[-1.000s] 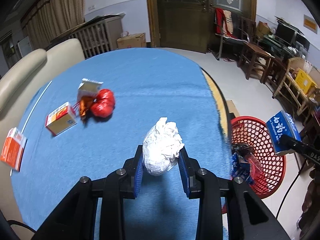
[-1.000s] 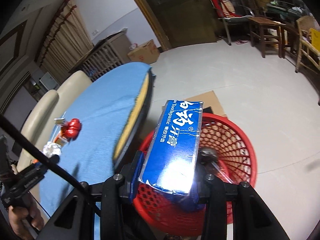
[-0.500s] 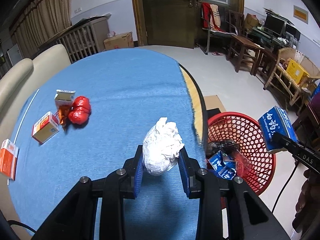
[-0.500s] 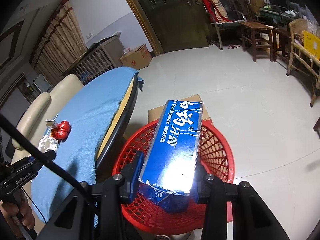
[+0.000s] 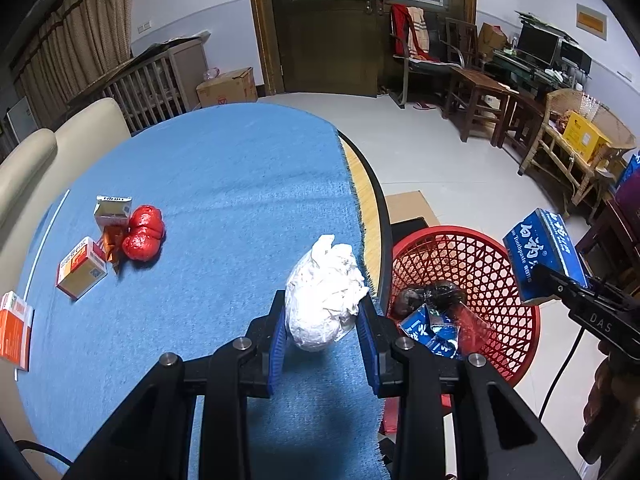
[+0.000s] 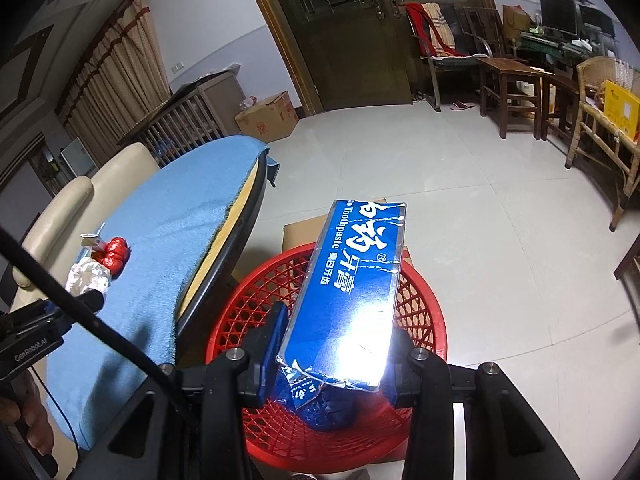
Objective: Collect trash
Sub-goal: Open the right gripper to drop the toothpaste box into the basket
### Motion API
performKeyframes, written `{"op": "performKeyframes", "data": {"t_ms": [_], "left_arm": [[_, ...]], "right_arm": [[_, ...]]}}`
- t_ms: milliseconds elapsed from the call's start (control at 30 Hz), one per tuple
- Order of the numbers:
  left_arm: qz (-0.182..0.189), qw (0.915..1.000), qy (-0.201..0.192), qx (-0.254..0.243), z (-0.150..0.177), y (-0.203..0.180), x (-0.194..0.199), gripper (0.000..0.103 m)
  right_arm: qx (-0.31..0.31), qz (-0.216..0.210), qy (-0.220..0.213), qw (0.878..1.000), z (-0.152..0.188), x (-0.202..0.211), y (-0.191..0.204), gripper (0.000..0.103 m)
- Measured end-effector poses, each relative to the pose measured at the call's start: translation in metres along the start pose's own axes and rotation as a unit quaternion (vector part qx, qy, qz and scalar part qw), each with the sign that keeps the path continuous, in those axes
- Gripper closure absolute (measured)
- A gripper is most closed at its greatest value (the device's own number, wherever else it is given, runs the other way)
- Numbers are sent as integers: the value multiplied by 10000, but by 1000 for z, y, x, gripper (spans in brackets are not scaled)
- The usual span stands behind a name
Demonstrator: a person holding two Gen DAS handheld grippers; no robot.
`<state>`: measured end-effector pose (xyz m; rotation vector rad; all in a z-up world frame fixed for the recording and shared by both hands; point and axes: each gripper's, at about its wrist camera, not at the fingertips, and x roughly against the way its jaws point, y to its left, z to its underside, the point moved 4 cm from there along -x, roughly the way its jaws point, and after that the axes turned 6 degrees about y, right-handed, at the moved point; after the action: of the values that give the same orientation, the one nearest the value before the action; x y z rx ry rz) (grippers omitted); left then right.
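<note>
The right hand-held gripper (image 6: 334, 354) clamps the toothpaste box (image 6: 352, 292), long axis pointing forward over the red basket (image 6: 256, 308).

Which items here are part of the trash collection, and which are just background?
Part of the job:
- crumpled white paper ball in the left tongs
- blue toothpaste box in the right tongs
- red basket
- red wrapper and small boxes on the blue tablecloth

Lying about:
- wooden door
- cardboard box
- wooden chairs
</note>
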<state>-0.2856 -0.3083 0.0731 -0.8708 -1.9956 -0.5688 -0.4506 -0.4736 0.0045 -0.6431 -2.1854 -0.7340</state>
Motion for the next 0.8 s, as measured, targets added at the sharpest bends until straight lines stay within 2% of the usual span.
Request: {"op": "performKeyframes", "data": {"t_ms": [167,200,233,267,567,800], "left_arm": [[21,10000,-4,-10,0,-1,-1,69],[21,10000,-7,-16,-1,-1,-1,69],[23,10000,-8,-22,-1,-1,-1,69],[28,10000,-6,-25,-1,-2,-1,69],[130,9998,-30,-139,-3,-14,0,69],[278,9988,-3,-411,-8,-44,-3,69]], "right_arm": [[29,38,112,9999,1,-6,4,56],[10,79,149,9999,1,-9,3,48],[-22,122,177,9998,0,-11,3,33],[-50,163,177,9997,0,-12,1,29],[-290,94,-120,9995,-8,7,-8,28],[-545,39,-402,9977,-12,30,-17,28]]}}
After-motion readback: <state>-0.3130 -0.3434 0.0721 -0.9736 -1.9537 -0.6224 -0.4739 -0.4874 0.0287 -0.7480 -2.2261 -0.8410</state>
